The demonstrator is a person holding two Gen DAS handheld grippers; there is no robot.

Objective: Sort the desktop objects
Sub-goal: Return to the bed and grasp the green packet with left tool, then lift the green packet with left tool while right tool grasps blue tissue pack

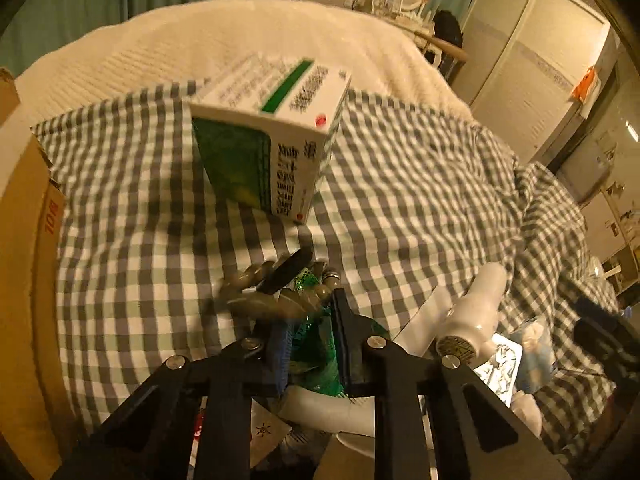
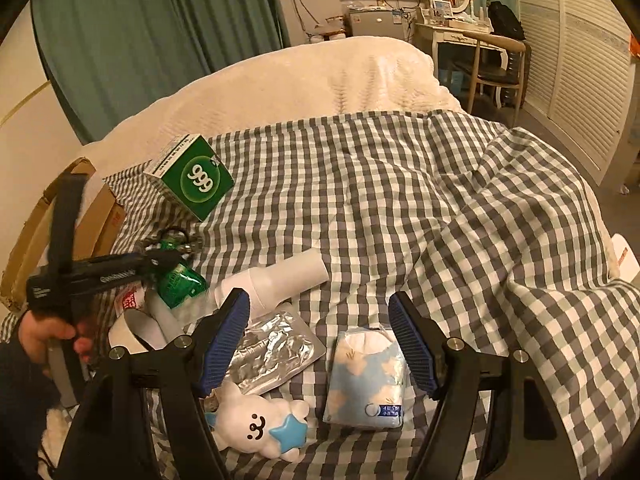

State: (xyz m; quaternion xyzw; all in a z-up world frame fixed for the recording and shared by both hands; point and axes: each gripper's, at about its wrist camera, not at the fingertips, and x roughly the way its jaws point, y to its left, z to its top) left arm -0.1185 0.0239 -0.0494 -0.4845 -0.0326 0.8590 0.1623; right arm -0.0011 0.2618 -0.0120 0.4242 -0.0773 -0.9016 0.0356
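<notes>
The left hand-held gripper [image 1: 316, 300] is nearly closed on a small green packet [image 1: 316, 344] with a ring of greyish beads [image 1: 256, 300] just at its fingertips. Whether the pads press the packet or the beads, I cannot tell, because this part is blurred. In the right wrist view this hand-held gripper lies low over the left edge of the bed [image 2: 400, 76], and a hand [image 2: 48, 336] holds its grip.

The right hand-held gripper [image 2: 320, 344] is spread wide and holds nothing. A pack of tissues [image 2: 366, 380] lies between its two fingers, nearer to the right one, and I cannot tell if it touches. The pack is pale blue with white shapes and has a round seal near its lower end. Under the left finger lies a silver foil pouch [image 2: 276, 352], and below that a white plush toy [image 2: 256, 424] with a blue star.

All these things lie on a checked cloth [image 2: 400, 200] near the near edge of the bed. A white bottle [image 2: 280, 276] lies on its side beside the green packet. A green and white box [image 2: 192, 176] marked 999 stands further back, toward the left edge, and a cardboard box [image 1: 28, 280] stands at that edge.
</notes>
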